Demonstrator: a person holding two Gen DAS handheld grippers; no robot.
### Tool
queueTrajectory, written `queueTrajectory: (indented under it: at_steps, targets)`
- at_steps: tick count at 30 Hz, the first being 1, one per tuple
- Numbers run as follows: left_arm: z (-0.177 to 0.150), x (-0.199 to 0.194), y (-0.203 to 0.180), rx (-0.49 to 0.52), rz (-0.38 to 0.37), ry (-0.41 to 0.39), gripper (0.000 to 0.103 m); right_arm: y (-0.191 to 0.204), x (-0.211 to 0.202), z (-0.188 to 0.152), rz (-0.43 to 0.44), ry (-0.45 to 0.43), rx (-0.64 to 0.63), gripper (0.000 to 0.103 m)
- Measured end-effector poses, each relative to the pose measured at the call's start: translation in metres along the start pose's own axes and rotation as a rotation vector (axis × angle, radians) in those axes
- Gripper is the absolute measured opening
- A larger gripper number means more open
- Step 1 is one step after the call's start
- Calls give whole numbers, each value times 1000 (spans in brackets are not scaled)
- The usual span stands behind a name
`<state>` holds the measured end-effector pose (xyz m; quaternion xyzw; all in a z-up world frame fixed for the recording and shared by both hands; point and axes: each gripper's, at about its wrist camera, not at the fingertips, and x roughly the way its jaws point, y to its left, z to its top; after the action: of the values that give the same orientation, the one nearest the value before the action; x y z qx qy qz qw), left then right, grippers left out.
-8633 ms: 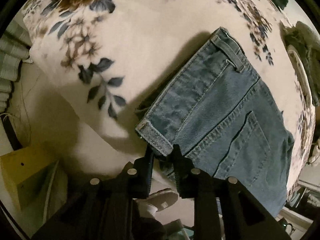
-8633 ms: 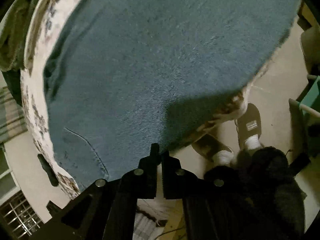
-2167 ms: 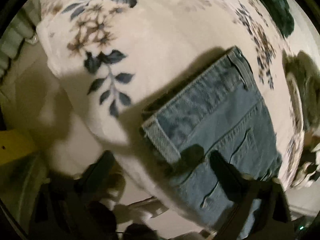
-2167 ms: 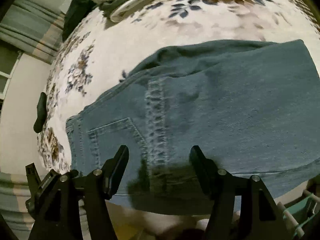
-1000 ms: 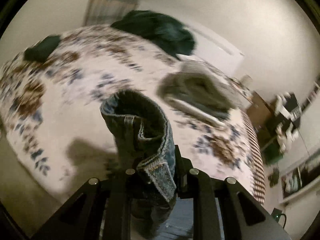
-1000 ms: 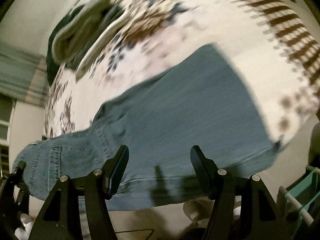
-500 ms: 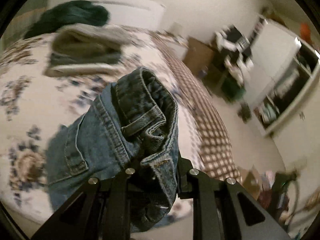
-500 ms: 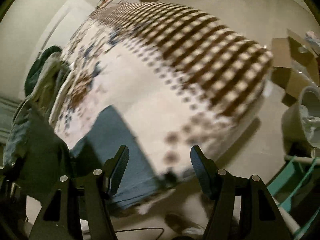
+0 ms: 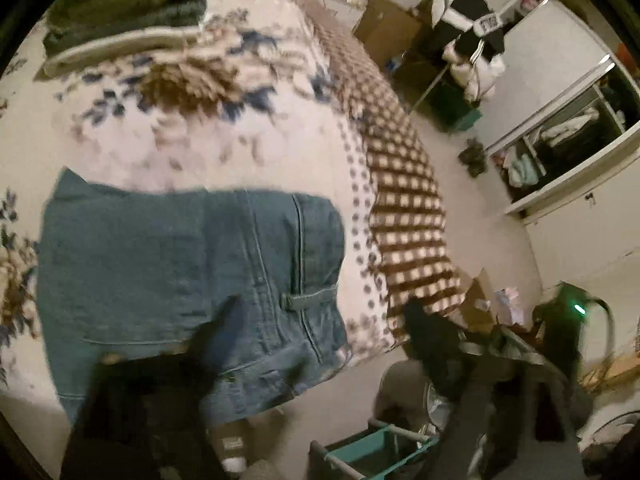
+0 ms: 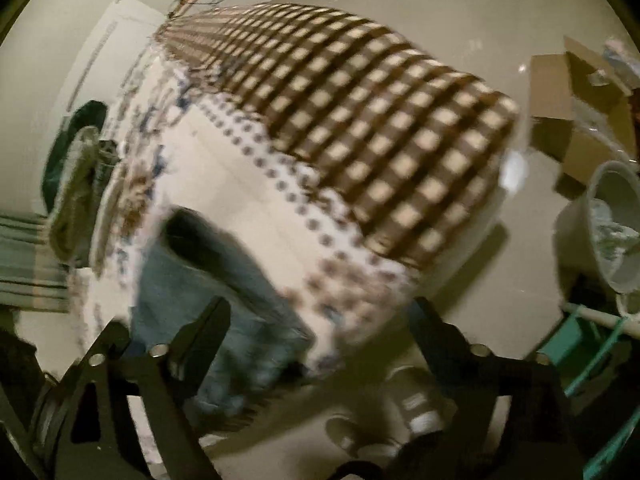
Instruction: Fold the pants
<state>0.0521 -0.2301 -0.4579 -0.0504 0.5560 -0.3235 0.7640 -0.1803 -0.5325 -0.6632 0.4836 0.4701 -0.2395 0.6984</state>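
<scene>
On the bed (image 9: pixel 280 148), near its front edge, the jeans (image 9: pixel 192 272) lie folded, waistband and belt loop toward the checked side of the cover. The left gripper (image 9: pixel 320 316) hangs over them with jaws spread wide, having just opened; denim lies under the gap, but no pad presses it. The right gripper (image 10: pixel 320 320) is likewise released, its jaws just widened, with nothing between them; the jeans (image 10: pixel 208 280) show by its left finger. 2 shoes (image 10: pixel 384 420) stand on the floor below.
</scene>
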Motion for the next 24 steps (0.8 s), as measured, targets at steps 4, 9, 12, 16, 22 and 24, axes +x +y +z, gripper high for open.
queueTrajectory:
  at_steps: [4, 9, 12, 16, 22, 24]
  targets:
    - [15, -30, 45, -57, 74, -40, 88, 36, 24, 23, 131, 61, -65, 100]
    - [28, -36, 132, -168, 253, -23, 88, 80, 80, 45, 219, 189, -178, 100]
    - [32, -34, 173, -221, 333, -19, 88, 93, 117, 51, 245, 294, -178, 100]
    - [40, -24, 204, -285, 351, -15, 88, 106, 135, 46, 305, 325, -159, 20]
    - [51, -3, 211, -335, 287, 22, 88, 116, 96, 42, 196, 174, -143, 6]
    - [59, 8, 209, -346, 272, 32, 88, 105, 84, 46, 164, 134, -120, 6]
